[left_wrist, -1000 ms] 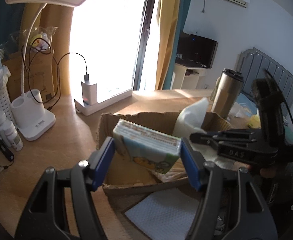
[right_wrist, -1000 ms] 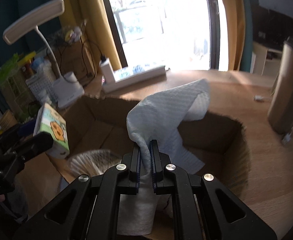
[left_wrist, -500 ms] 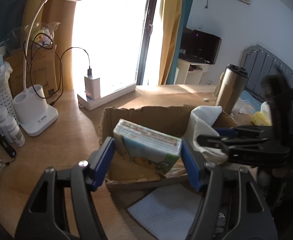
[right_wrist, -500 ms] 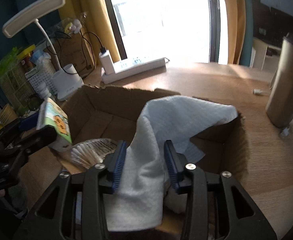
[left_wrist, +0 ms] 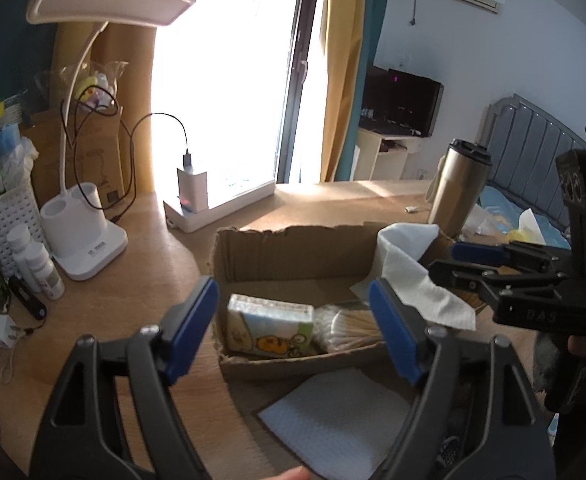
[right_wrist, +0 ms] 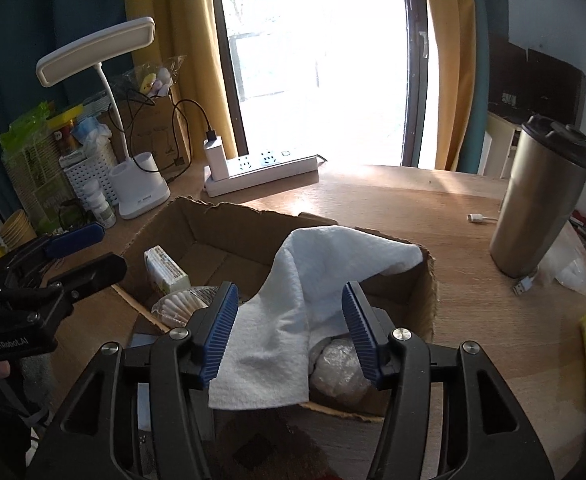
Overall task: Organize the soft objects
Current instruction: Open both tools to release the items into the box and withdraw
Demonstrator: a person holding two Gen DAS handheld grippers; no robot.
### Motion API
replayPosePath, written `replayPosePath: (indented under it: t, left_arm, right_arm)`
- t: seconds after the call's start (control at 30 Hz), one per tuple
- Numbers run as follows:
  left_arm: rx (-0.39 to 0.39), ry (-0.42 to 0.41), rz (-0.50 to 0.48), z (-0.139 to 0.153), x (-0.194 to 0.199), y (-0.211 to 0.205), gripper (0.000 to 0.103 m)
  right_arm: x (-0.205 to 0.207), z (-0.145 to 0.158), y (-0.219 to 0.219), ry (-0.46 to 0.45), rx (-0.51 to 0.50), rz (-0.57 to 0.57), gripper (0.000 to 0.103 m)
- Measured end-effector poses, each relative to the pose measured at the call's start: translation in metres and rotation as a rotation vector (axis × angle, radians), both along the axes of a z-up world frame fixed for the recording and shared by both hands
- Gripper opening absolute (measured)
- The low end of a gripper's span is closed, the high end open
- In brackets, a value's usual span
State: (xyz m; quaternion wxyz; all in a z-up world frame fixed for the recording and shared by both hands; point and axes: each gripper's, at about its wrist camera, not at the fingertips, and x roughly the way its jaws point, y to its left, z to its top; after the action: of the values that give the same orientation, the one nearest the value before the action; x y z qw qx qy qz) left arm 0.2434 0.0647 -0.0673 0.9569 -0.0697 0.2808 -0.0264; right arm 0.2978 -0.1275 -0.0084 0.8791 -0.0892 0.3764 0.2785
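An open cardboard box (left_wrist: pixel 293 236) (right_wrist: pixel 229 210) stands on the wooden desk. A tissue pack (left_wrist: pixel 271 326) (right_wrist: pixel 165 270) with a cartoon print lies inside it beside a bag of cotton swabs (left_wrist: pixel 345 326) (right_wrist: pixel 177 306). My left gripper (left_wrist: pixel 293 320) (right_wrist: pixel 73 256) hovers over the pack, jaws opening, nothing between them. A white cloth (right_wrist: pixel 317 280) (left_wrist: pixel 409 276) drapes over the box's far wall and near edge. My right gripper (right_wrist: pixel 289 332) (left_wrist: pixel 493 264) straddles it, jaws opening, pads off the cloth. A plastic-wrapped bundle (right_wrist: pixel 339 364) lies under the cloth.
A steel tumbler (right_wrist: pixel 537 200) stands right of the box, with cables beside it. A white lamp (left_wrist: pixel 81 236), power strip (right_wrist: pixel 261 168), small bottles (left_wrist: pixel 39 264) and a white basket (left_wrist: pixel 1 216) crowd the left. Another white cloth (left_wrist: pixel 333 416) lies before the box.
The left jaws widened and the tissue pack dropped from them into the box. The right jaws came off the white cloth, which now hangs over the box; the right gripper rose slightly.
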Motion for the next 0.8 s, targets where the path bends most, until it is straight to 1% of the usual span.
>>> replayPosePath:
  t: [0.13, 0.3, 0.6, 0.8]
  left_arm:
    - [-0.003, -0.008, 0.007, 0.003, -0.007, 0.002, 0.08]
    - [-0.013, -0.022, 0.001, 0.008, -0.015, -0.002, 0.08]
    - [-0.018, -0.018, -0.012, 0.013, -0.028, -0.016, 0.08]
    - [-0.031, -0.024, -0.016, 0.015, -0.036, -0.02, 0.083]
  right_arm:
    - [-0.009, 0.005, -0.003, -0.024, -0.008, -0.003, 0.057]
    - [-0.027, 0.012, -0.002, -0.075, -0.038, 0.008, 0.058]
    - [-0.052, 0.025, -0.001, -0.097, -0.016, 0.026, 0.058]
    - [-0.063, 0.028, -0.004, -0.105, -0.014, 0.026, 0.059]
